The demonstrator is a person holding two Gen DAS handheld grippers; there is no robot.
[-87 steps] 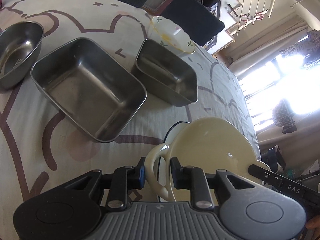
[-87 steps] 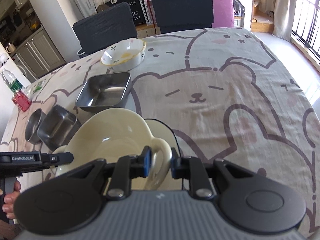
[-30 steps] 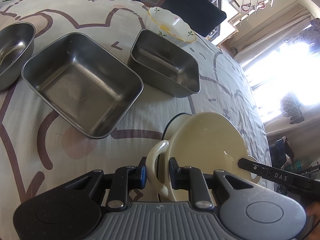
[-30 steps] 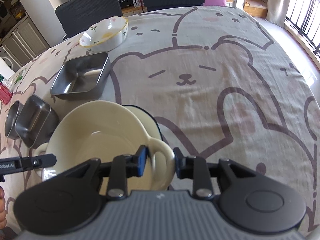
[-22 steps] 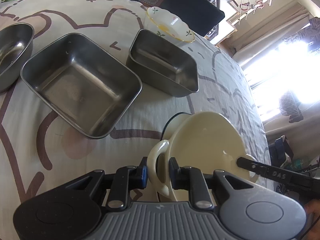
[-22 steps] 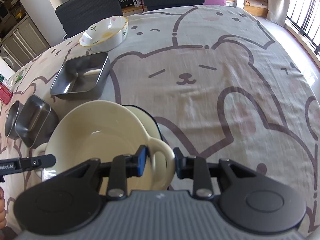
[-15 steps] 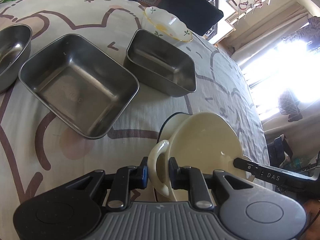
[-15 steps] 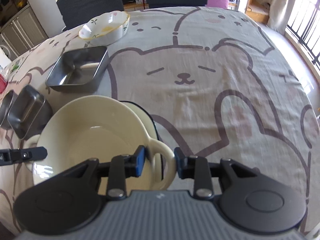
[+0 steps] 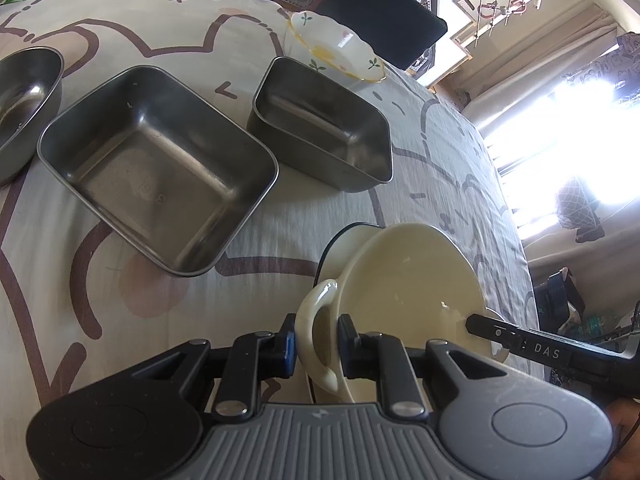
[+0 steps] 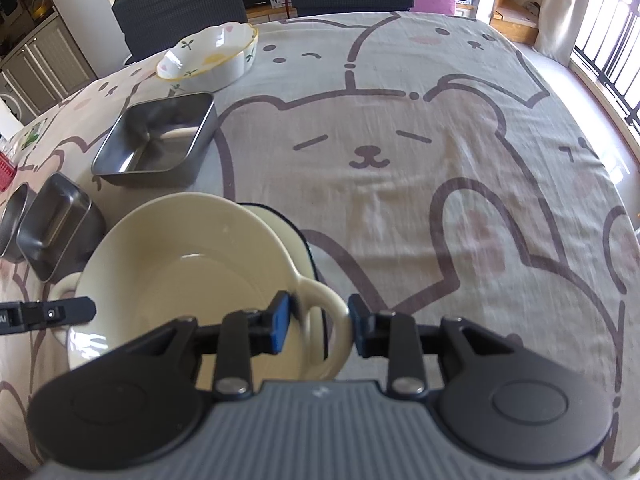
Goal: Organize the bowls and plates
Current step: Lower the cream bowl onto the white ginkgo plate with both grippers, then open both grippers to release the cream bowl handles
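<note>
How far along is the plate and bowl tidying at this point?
Early to midway. In hand: the cream bowl sits over a dark-rimmed dish. The left gripper is closed on one handle; the right gripper looks loosened around the other, so the bowl is probably being set down. Left: two steel trays, a steel bowl and the flowered dish lie separate.

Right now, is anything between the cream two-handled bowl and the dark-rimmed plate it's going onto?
Nothing visible. The cream bowl is tilted directly over the dark-rimmed plate, and the plate's middle is hidden beneath it. The nearest steel container stands apart from both on the tablecloth.
</note>
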